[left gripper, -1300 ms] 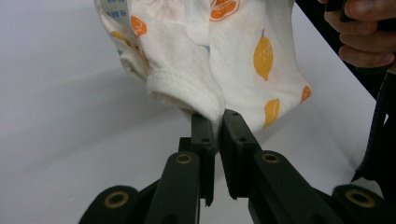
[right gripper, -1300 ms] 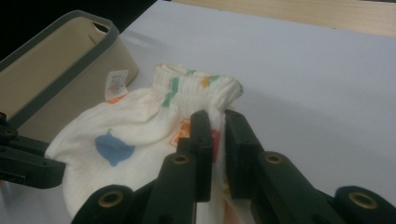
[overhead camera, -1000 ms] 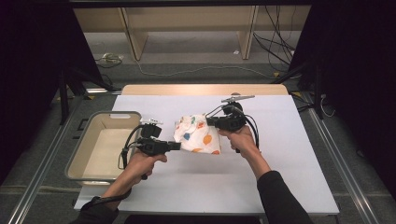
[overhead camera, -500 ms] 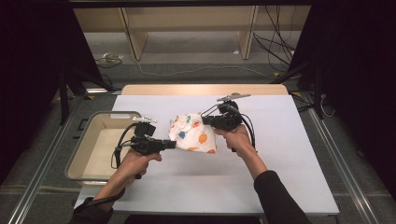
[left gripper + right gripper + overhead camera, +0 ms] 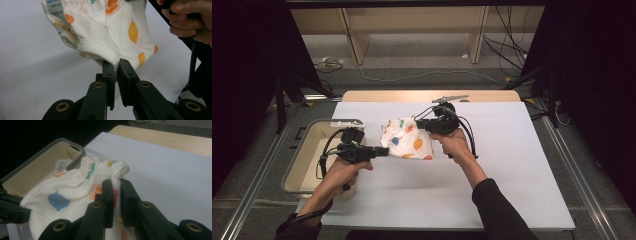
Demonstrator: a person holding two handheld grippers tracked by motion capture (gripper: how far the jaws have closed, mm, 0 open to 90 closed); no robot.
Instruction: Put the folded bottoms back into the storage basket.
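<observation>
High view: beige bin [image 5: 307,165] beside garment [image 5: 407,140].

the work surface is a white table top [image 5: 492,165] with a strip of bare light wood [image 5: 427,95] along its far edge, flanked by metal rails [image 5: 579,175] at the sides. beyond it lies a grey floor [image 5: 412,55] carrying loose cables [image 5: 422,76] and the legs of a pale wooden frame [image 5: 354,37]. both sides of the room are dark (black drapes or panels; which cannot be told).
</observation>
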